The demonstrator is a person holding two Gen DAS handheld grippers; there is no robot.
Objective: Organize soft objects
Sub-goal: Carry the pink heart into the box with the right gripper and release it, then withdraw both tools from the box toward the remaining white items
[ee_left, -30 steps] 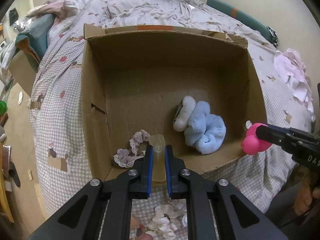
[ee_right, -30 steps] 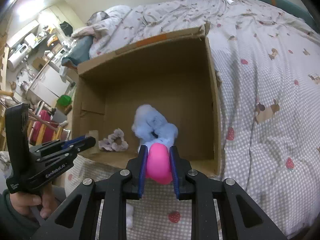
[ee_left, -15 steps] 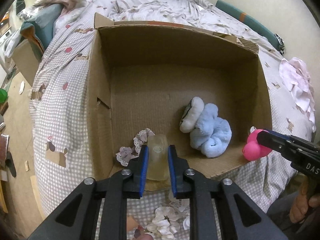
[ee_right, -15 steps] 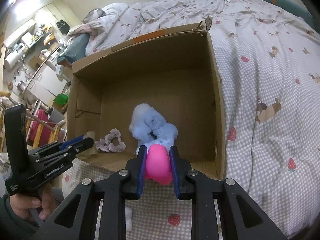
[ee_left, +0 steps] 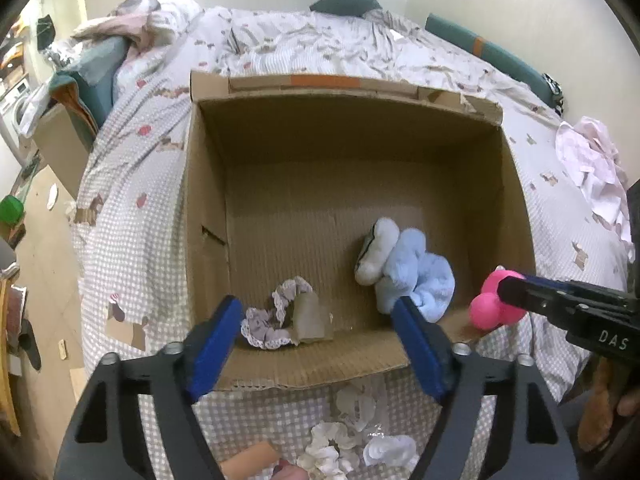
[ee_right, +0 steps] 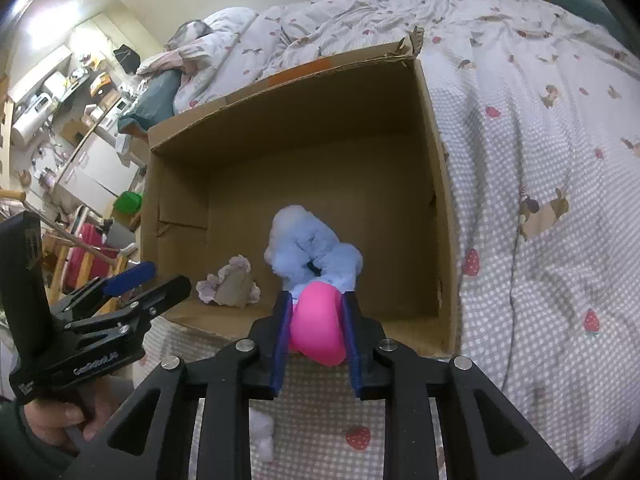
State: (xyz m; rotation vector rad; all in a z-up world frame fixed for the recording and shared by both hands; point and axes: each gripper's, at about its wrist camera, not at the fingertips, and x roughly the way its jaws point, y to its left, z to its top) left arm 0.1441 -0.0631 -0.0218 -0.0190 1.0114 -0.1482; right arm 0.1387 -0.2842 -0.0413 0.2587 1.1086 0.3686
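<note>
Two claws are at the near rim of the box (ee_left: 208, 216), which sits on the bed (ee_left: 132, 208). My left claw (ee_left: 316, 344) is opening, its jaws wide apart with nothing between them. Just beyond its fingers a tan block (ee_left: 310, 318) lies on the box floor at the near left corner, leaning on a lace scrunchie (ee_left: 266, 322). I judge that drop complete.

My right claw (ee_right: 316, 336) is closed on a pink toy (ee_right: 316, 328), both pads pressing its sides, though the jaws are starting to ease apart. In the left view the toy hangs over the near right corner of the box, above the rim rather than well inside. A blue plush (ee_right: 312, 252) and a white one (ee_left: 376, 254) rest on the floor near the near wall, right of middle.

Step in hand: delivery of the pink toy. Next move, in my judgement, calls for carrying the right claw a little further over the rim before a full release; let go here, the toy may strike the edge and roll onto the bed. White scrunchies (ee_left: 352, 440) on the bed, before the box, remain to be collected
</note>
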